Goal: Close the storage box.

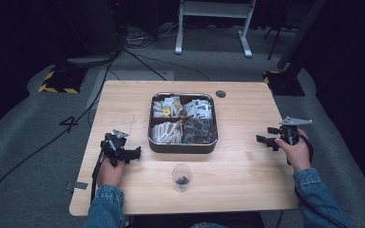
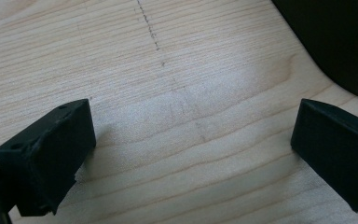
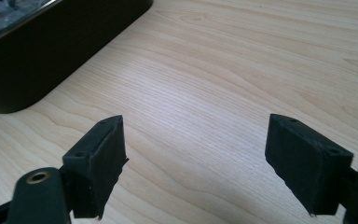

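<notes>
Blurring dark contents in plastic cup, tin cropped

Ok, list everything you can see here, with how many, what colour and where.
Table: one, light wood, centre of the high view.
Tin: one, dark metal, square, four compartments, middle of the table.
Packets: many, mostly white, some dark, inside the tin.
Cup: one, clear plastic, something small and dark at its bottom, near edge in front of the tin.
Round cap: one, dark, far edge of the table.
Left hand-held gripper: one, black, jaws open, nothing between them, left of the tin.
Right hand-held gripper: one, black, jaws open, nothing between them, right of the tin.
</notes>
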`<action>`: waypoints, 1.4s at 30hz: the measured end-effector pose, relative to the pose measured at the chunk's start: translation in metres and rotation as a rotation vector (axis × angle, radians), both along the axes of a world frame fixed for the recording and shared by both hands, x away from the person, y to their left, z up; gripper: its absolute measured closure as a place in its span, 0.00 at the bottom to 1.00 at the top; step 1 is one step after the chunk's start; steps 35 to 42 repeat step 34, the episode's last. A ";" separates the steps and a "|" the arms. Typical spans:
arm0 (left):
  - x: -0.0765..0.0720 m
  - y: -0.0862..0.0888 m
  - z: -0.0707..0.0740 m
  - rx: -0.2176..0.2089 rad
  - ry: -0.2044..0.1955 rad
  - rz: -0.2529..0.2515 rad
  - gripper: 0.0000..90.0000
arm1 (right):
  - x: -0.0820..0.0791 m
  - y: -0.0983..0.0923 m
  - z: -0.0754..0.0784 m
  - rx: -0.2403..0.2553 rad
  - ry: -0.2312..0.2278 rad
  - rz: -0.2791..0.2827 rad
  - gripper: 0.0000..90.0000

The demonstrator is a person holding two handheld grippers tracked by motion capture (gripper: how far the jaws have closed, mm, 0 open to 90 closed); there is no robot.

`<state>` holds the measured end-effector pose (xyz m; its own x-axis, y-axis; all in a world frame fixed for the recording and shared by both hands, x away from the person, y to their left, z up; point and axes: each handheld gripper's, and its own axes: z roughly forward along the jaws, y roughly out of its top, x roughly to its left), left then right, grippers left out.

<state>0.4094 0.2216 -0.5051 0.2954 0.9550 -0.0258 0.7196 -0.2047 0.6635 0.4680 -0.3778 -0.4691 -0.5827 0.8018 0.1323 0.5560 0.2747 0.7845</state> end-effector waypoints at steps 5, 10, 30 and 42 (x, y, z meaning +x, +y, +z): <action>0.000 0.000 0.000 0.000 0.000 0.000 0.00 | 0.001 -0.005 -0.010 -0.028 -0.003 -0.006 0.21; 0.000 0.000 0.000 0.000 0.000 0.000 0.00 | 0.002 -0.003 -0.019 -0.079 0.005 0.002 0.19; 0.001 0.000 0.000 0.000 0.002 0.000 0.00 | -0.001 0.015 -0.035 -0.171 0.003 0.013 0.09; 0.000 0.000 0.000 0.000 0.002 -0.001 0.00 | -0.001 0.015 -0.035 -0.172 0.002 0.014 0.09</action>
